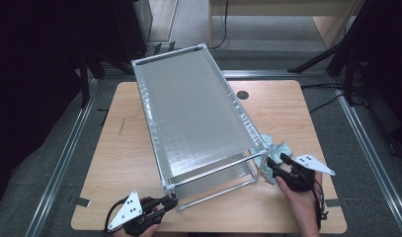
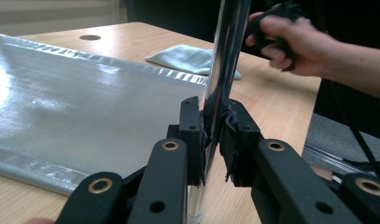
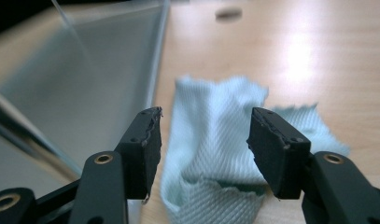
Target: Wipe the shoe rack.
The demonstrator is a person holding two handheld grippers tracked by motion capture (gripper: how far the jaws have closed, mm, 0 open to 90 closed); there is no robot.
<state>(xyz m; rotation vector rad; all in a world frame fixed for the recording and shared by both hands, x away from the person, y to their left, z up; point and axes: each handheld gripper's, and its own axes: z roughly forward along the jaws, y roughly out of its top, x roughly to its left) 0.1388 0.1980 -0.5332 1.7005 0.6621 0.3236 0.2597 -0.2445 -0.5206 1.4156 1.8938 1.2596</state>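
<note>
You had left gripper (image 1: 170, 200) clenched on rack leg (image 2: 220, 84) at counter's (image 1: 124, 148) near edge; right gripper (image 1: 276, 163) released over cloth (image 3: 215, 140), wiping not begun.

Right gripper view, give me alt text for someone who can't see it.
The right hand-held gripper holds its two black jaws apart over a crumpled pale blue-green woven cloth, its pads not pressing on it. The cloth lies on a light wooden table. A silvery rack stands blurred at the left, beside the cloth.

Glossy chrome metal rack post (image 2: 225, 70), shiny silvery shelf liner (image 1: 193, 113), ribbed pale-green cloth (image 3: 215, 154), smooth matt wooden table (image 1: 124, 163)
</note>
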